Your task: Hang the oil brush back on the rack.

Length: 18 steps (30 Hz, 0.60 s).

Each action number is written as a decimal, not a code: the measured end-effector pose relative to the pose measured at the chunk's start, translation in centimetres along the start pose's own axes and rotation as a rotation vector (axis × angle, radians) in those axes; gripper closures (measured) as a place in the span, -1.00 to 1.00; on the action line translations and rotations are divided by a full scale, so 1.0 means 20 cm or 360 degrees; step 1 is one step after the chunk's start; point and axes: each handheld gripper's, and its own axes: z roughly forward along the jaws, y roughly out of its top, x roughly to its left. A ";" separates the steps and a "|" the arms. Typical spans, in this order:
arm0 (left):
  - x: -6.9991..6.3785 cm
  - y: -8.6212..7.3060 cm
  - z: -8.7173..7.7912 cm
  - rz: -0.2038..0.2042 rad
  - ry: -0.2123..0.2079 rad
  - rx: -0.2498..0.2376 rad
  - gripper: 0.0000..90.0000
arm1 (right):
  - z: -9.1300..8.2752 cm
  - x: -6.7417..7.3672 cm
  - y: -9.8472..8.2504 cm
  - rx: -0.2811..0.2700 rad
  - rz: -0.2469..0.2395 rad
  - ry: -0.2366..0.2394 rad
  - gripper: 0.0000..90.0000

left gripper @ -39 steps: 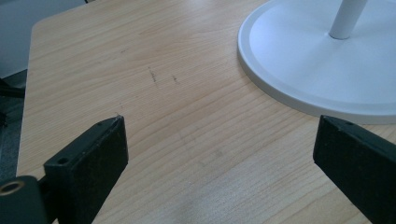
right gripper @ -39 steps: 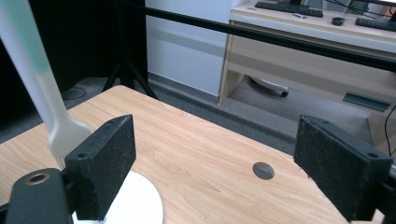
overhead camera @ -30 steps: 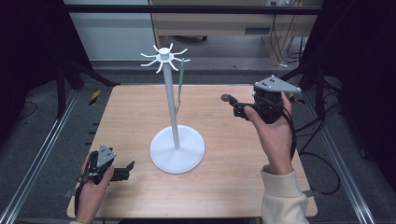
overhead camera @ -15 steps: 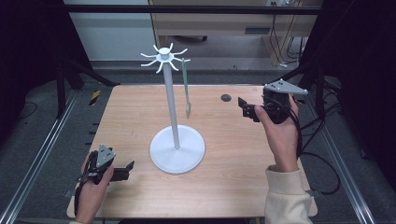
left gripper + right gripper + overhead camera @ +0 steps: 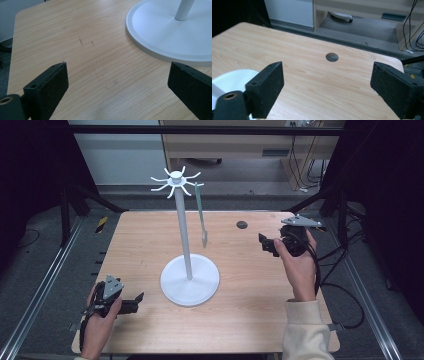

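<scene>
Black jaws on the right claw (image 5: 264, 245) are spread wide with nothing between them, you can see it clearly in the right gripper view (image 5: 325, 92) where it's just bare wood in the gap. It's held up over the right side of the counter (image 5: 250, 320), pointing left toward the middle, with the person's hand (image 5: 299, 265) wrapped around it and a cream sleeve (image 5: 305, 332) coming in from the bottom. Just past it, toward the far edge, there's a small dark round hole (image 5: 242, 225) in the counter top, same one sitting dead centre between the jaws in the right gripper view (image 5: 332, 57).

Left claw (image 5: 135, 302) is down at the near left corner, resting low on the wood, jaws also wide apart and holding nothing. In the left gripper view (image 5: 117, 90) the wood grain runs between them and the white round base (image 5: 165, 35) is near, off to the upper right, not touching.

That base belongs to the white stand (image 5: 184, 240) in the middle of the counter: a round foot, a thin upright pole, and a ring of little curved hooks at the top. A long thin greenish utensil (image 5: 201, 215) hangs straight down from one of the right-hand hooks, its lower end well above the wood. Can't tell exactly what kind of utensil it is. Both claws are well apart from it.
</scene>
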 end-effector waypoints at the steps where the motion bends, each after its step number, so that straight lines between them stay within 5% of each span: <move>1: 0.00 0.00 0.00 0.0001 -0.0001 0.0000 -0.94 | 0.01 0.00 -0.01 0.0008 -0.0013 -0.0006 -0.72; 18: 0.00 0.00 0.00 0.0006 -0.0007 0.0008 -0.94 | 0.12 -0.02 -0.20 0.0086 -0.0027 -0.0038 -0.72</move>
